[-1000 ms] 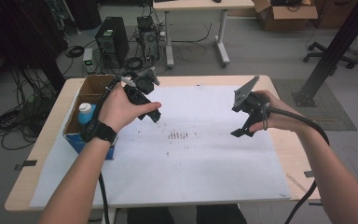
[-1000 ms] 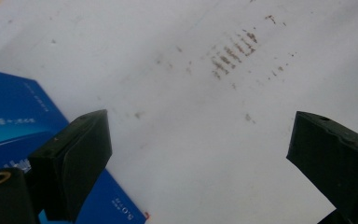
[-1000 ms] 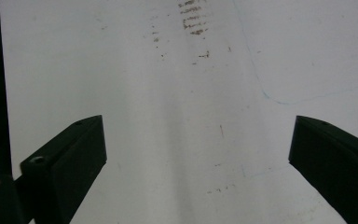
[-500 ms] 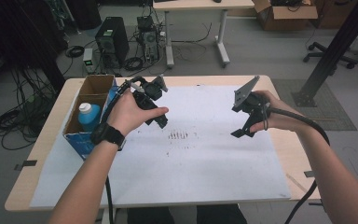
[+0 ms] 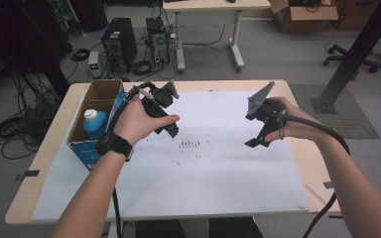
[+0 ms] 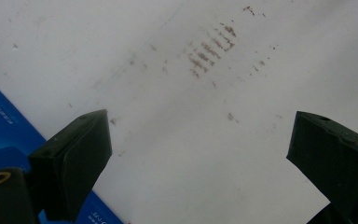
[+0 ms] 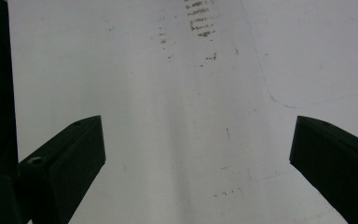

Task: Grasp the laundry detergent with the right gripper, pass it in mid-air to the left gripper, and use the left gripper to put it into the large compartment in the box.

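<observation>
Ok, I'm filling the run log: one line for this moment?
left gripper open, empty | right gripper open, empty | bottle in box

Left gripper [image 5: 171,130], held in the left hand [image 5: 139,119], points toward 4 o'clock, jaws spread wide and empty. Right gripper [image 5: 258,141], in the right hand [image 5: 290,121], points toward 7 o'clock, jaws likewise apart, apparently tilted downward.

left gripper [image 5: 171,130] shifted right (away from box [image 5: 95,119])
</observation>
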Demonstrator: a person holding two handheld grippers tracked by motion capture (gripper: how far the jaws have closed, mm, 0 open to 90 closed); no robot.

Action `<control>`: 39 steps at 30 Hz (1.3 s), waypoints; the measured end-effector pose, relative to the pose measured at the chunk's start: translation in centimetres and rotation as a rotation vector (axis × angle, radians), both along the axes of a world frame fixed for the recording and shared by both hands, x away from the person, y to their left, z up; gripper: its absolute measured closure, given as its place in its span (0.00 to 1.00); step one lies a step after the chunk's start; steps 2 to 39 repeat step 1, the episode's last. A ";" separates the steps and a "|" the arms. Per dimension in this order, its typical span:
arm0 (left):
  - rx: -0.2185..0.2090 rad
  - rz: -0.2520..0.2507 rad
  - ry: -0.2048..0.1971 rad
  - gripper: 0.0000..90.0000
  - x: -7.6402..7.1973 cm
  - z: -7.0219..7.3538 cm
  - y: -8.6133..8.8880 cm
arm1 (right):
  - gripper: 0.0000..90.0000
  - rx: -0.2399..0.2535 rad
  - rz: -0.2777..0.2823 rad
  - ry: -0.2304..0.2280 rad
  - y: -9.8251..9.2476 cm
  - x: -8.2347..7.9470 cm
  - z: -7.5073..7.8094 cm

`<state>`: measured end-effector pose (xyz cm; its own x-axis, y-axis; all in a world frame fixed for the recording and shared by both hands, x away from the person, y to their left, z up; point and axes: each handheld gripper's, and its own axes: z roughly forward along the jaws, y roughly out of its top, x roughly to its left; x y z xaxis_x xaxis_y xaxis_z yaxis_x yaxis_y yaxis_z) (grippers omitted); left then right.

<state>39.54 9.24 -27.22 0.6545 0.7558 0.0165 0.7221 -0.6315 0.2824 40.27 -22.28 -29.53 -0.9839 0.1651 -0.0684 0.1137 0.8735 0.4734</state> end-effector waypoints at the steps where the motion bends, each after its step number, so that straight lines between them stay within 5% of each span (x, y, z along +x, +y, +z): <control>1: 0.000 0.000 0.001 0.07 0.0 0.0 0.0 | 0.04 0.000 0.001 0.000 0.0 0.0 0.0; 39: 0.000 0.000 0.001 0.07 0.0 0.0 0.0 | 0.04 0.000 0.001 0.000 0.0 0.0 0.0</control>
